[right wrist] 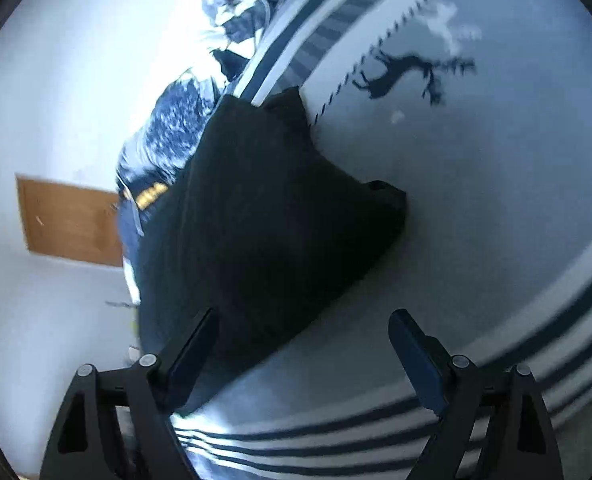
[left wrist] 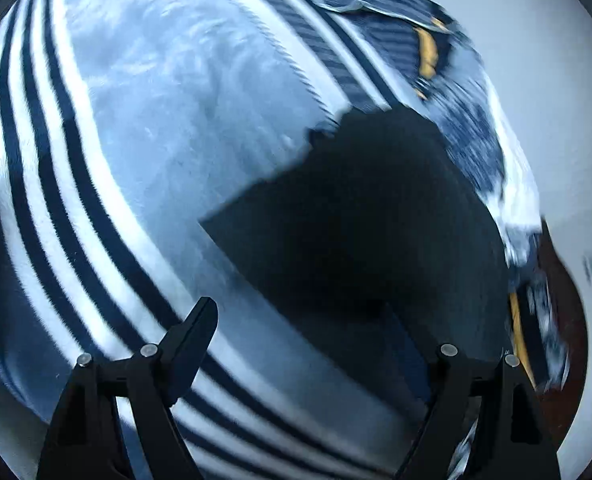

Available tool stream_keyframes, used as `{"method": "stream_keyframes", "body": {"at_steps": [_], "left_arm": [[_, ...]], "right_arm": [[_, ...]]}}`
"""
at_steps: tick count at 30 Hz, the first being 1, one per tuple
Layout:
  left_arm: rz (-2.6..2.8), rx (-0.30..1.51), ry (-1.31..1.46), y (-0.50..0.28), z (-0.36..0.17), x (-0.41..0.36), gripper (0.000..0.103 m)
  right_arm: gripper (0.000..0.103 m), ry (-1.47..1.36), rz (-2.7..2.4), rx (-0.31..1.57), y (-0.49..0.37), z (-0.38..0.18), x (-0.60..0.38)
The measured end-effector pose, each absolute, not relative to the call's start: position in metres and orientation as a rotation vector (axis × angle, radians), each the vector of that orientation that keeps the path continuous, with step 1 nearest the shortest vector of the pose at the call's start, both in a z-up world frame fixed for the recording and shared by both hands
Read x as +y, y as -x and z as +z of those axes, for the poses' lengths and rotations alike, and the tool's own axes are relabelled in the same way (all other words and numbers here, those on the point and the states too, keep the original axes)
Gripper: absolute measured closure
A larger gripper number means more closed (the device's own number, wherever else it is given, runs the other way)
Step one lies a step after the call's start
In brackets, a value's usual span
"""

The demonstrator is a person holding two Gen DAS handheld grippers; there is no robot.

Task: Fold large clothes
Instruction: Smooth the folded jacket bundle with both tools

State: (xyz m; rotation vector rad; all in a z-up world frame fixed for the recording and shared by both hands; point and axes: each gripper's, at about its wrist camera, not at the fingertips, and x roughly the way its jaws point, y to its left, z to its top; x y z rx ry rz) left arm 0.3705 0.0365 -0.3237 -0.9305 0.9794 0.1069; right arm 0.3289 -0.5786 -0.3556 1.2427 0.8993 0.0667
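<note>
Dark garment lay bunched on the striped blanket, possibly part-folded; blur made that hard to tell. Left gripper and right gripper both hovered spread, empty. Step looked like approach; next needs pinching an edge.

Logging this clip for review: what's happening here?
A person with a two-finger tool in each hand is working on a black garment lying on a light blue blanket with navy and white stripes. The left tool and the right tool are both open and hold nothing. The garment looks partly folded. More dark patterned clothes lie beside it.
</note>
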Motion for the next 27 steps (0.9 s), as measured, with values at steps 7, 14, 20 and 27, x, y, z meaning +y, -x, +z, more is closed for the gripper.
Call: {"method": "stream_keyframes", "body": {"at_steps": [7, 14, 20, 27], "left_arm": [[0.09, 1.025, 0.959, -0.407, -0.334, 0.041, 0.069], [0.016, 0.941, 0.902, -0.385, -0.282, 0.04, 0.1], [0.039, 0.974, 0.79, -0.298, -0.245, 0.033, 0.1], [0.196, 1.082, 0.623, -0.252, -0.259, 0.036, 0.089]], "right_arm": [[0.044, -1.397, 0.12, 0.915, -0.364, -0.396, -0.589], [0.094, -1.301, 0.204, 0.858, -0.356, -0.355, -0.589], [0.096, -1.235, 0.225, 0.802, -0.282, -0.32, -0.588], [0.096, -1.099, 0.213, 0.9, -0.209, -0.321, -0.579]]}}
